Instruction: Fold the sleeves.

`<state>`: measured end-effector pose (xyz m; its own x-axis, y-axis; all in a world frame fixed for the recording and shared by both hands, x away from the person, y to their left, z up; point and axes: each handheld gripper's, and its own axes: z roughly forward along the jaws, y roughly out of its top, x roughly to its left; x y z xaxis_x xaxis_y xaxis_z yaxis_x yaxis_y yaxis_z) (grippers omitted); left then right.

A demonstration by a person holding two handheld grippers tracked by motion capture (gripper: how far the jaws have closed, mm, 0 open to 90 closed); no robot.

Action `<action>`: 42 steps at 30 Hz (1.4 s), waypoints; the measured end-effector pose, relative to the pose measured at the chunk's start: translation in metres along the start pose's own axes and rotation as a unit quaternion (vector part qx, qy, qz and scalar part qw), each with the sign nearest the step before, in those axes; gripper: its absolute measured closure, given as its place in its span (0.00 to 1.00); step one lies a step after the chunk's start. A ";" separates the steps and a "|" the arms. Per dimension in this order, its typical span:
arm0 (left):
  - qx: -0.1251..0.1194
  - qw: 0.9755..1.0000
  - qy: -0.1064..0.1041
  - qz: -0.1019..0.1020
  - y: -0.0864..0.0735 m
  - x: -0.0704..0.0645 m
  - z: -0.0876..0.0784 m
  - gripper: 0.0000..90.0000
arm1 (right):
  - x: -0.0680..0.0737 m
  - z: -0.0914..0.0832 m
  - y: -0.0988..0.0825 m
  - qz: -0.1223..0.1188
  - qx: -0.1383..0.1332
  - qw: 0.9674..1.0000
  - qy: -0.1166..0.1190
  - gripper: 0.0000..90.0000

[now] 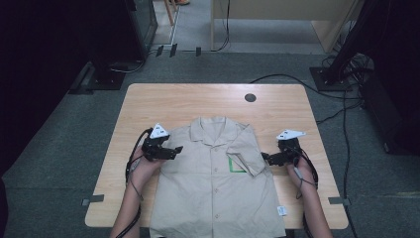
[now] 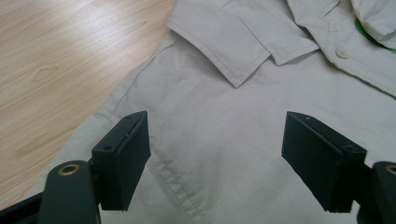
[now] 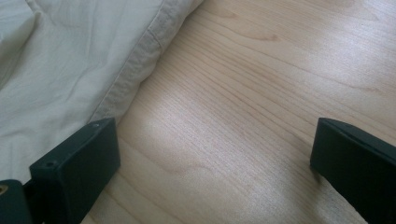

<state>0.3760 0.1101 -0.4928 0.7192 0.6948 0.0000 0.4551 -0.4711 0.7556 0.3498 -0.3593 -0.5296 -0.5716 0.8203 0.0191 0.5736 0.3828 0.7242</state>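
Observation:
A beige short-sleeved shirt (image 1: 213,178) lies flat, front up, on the wooden table (image 1: 163,104), collar at the far end. Its right sleeve (image 1: 246,148) is folded in over the chest, beside a green outline (image 1: 236,166). My left gripper (image 1: 177,151) hovers over the shirt's left shoulder. In the left gripper view it (image 2: 217,158) stands open above the cloth (image 2: 233,116), below the collar (image 2: 233,51). My right gripper (image 1: 266,157) sits at the shirt's right edge. In the right gripper view it (image 3: 215,168) is open over bare wood (image 3: 261,93), the sleeve hem (image 3: 135,70) by one jaw.
A round cable hole (image 1: 250,97) sits near the table's far edge. A white tag (image 1: 282,210) shows at the shirt's lower right hem. Cables (image 1: 341,114) and dark stand bases (image 1: 101,77) lie on the grey floor around the table.

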 end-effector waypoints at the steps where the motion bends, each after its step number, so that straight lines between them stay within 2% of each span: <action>1: -0.001 1.000 0.001 -0.001 0.000 0.001 0.000 0.26 | 0.000 0.000 0.000 0.000 0.000 1.000 0.000 0.01; 17: 0.001 1.000 0.006 -0.004 -0.007 0.011 -0.005 0.26 | 0.000 0.000 0.000 0.000 0.000 1.000 0.000 0.01; 42: -0.009 1.000 0.015 -0.017 -0.017 0.027 -0.013 0.26 | 0.000 0.000 0.000 0.000 0.000 1.000 0.000 0.01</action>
<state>0.3811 0.1437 -0.4971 0.6870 0.7266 -0.0069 0.4696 -0.4367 0.7673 0.3498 -0.3592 -0.5296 -0.5711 0.8207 0.0192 0.5740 0.3825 0.7241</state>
